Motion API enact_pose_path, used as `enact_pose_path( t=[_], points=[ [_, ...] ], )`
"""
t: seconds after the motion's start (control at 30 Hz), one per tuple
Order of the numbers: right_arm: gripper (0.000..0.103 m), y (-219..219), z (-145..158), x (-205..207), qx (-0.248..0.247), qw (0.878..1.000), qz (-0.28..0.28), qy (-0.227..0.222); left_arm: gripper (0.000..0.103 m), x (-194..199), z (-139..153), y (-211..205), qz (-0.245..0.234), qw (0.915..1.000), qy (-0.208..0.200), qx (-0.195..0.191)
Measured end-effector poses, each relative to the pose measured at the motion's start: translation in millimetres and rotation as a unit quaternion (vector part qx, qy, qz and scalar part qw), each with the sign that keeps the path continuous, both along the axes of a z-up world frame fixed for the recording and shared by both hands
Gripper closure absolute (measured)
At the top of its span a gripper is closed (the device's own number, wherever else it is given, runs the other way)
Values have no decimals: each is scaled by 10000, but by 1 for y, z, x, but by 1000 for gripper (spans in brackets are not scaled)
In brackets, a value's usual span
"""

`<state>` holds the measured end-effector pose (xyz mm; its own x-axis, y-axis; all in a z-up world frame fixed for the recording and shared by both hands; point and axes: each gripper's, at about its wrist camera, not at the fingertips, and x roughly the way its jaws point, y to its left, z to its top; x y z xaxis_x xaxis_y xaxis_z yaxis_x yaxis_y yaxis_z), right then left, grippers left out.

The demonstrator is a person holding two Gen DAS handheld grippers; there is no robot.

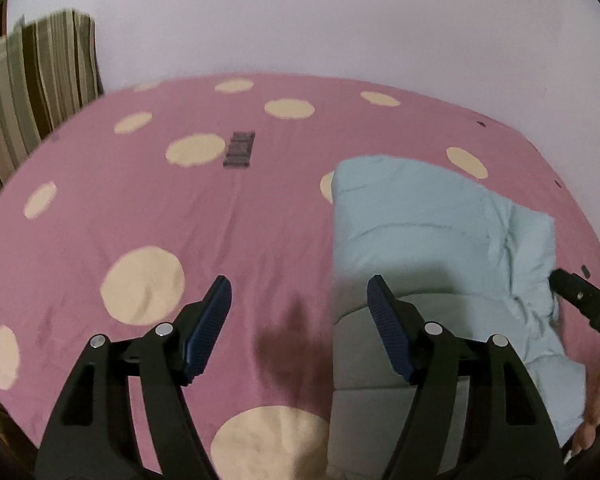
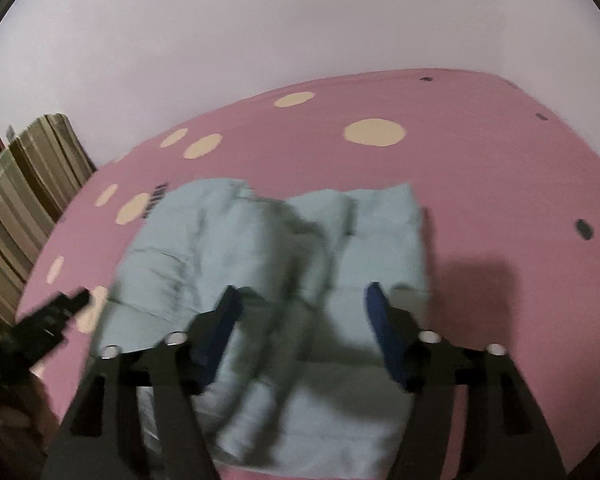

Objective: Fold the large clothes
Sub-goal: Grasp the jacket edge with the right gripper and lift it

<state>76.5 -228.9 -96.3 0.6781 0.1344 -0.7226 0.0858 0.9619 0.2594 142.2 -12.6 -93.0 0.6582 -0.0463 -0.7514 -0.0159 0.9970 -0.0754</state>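
Observation:
A pale blue padded garment (image 1: 432,232) lies folded on a pink bed sheet with cream dots (image 1: 228,220). My left gripper (image 1: 300,292) is open and empty, above the sheet at the garment's left edge. The right gripper shows at the far right of the left wrist view (image 1: 580,300), by the garment's right side. In the right wrist view the garment (image 2: 268,264) lies bunched with a ridge down its middle. My right gripper (image 2: 302,300) is open and empty just above it. The left gripper shows at the lower left of that view (image 2: 48,320).
A striped brown and green cushion (image 1: 28,92) stands at the bed's left edge, also in the right wrist view (image 2: 24,184). A dark printed label (image 1: 239,149) lies on the sheet. A plain pale wall (image 1: 320,20) backs the bed.

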Motion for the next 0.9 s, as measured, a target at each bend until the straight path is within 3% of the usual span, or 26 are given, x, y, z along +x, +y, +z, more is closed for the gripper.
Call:
enact_pose_path(
  t=[0.13, 0.23, 0.27, 0.3, 0.33, 0.43, 0.57, 0.73, 0.9],
  points=[
    [30, 21, -11, 16, -139, 9996, 118, 219, 33, 6, -15, 0, -163, 9996, 128, -168],
    [33, 28, -27, 23, 57, 9985, 203, 505, 33, 6, -23, -2, -262, 9993, 119, -222],
    [41, 28, -30, 25, 102, 9983, 190, 540, 33, 6, -25, -2, -282, 9992, 120, -252],
    [64, 27, -32, 25, 163, 9981, 176, 561, 33, 7, -25, -3, -308, 9990, 127, -300],
    [77, 28, -33, 26, 195, 9979, 203, 590, 33, 7, -26, -4, -336, 9988, 128, -337],
    [91, 30, -26, 25, 106, 9981, 337, 513, 33, 5, -18, -10, -459, 9985, 16, -310],
    [92, 19, -15, 21, -205, 9990, 188, 336, 32, 1, -8, -21, -682, 9964, -120, -484],
    [92, -14, -19, 21, -223, 9989, -83, 395, 31, 7, -19, -56, -950, 9954, -4, -81],
    [88, -36, -50, 27, -258, 9970, -100, 722, 29, 16, -40, -85, -1126, 9930, 267, 238]
  ],
)
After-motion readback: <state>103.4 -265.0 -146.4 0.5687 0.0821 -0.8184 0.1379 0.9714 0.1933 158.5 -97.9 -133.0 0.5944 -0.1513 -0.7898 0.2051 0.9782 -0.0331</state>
